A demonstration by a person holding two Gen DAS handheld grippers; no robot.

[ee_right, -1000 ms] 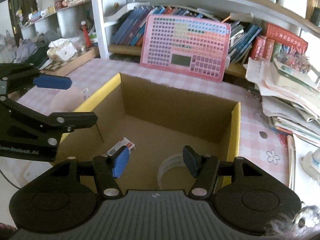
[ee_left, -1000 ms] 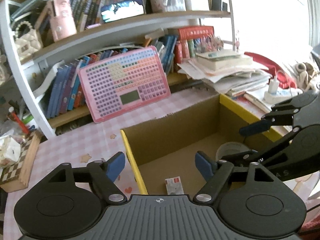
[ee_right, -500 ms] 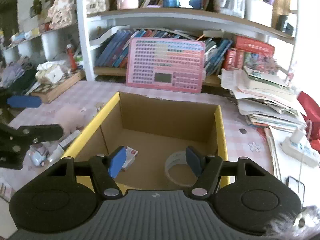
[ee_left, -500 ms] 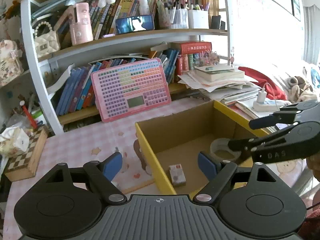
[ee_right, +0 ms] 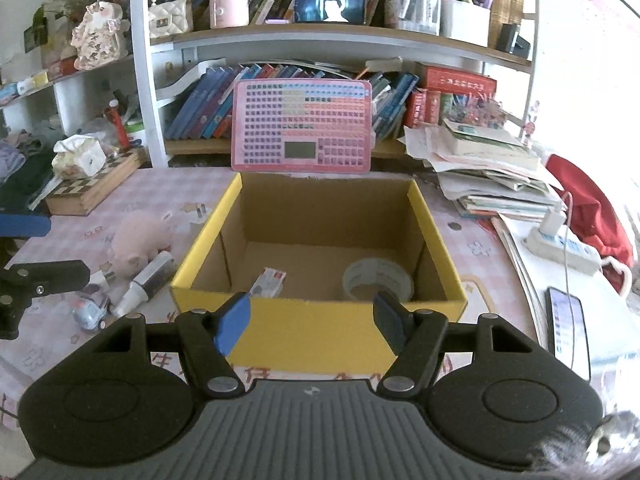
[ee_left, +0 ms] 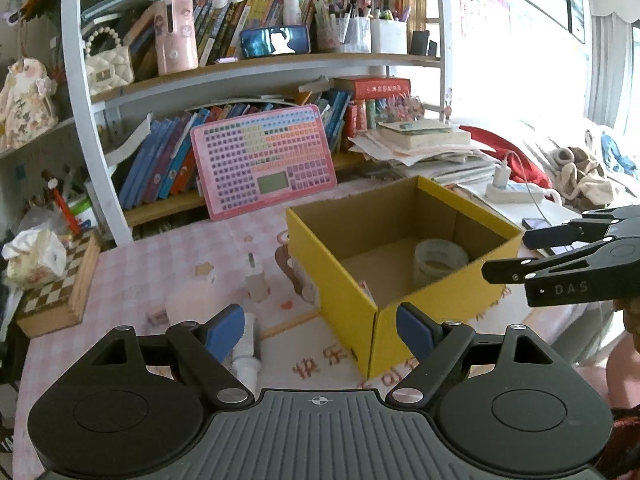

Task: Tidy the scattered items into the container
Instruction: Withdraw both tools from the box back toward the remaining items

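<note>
Both tools are held over the near side of the tabletop [ee_right: 480, 248], w/ pink checked cloth. Left tool [ee_left: 320, 326] has its blue pads wide apart, nothing between them; it looks toward the box's left near corner. Right tool [ee_right: 310, 318] likewise spread, empty, just in front of the box's near wall. Box [ee_right: 320, 336] is yellow outside, brown cardboard inside, open top, sitting mid-tabletop. Inside it: tape roll [ee_right: 378, 282] on the floor toward the right, and a small carton [ee_right: 270, 282] lying flat toward the left, apart from the roll. Outside, left of the box, items lie loose on the cloth: pink pig [ee_right: 138, 244] near the box's left wall, a tube [ee_right: 146, 282] lying on its side just in front of the pig w/ white cap pointing near-left, and a small blue toy car [ee_right: 90, 310] beside the tube's cap end. In the left wrist view the tube [ee_left: 248, 348] shows partly behind the left pad; pig there is blurred. Behind the box a pink keypad board [ee_right: 302, 126] leans on the bookshelf [ee_right: 320, 40]. Paper stack [ee_right: 484, 168] sits right-rear, power strip [ee_right: 562, 246] and phone [ee_right: 568, 322] to the right. A checkered box [ee_right: 92, 186] w/ tissue on top is at the left rear.
</note>
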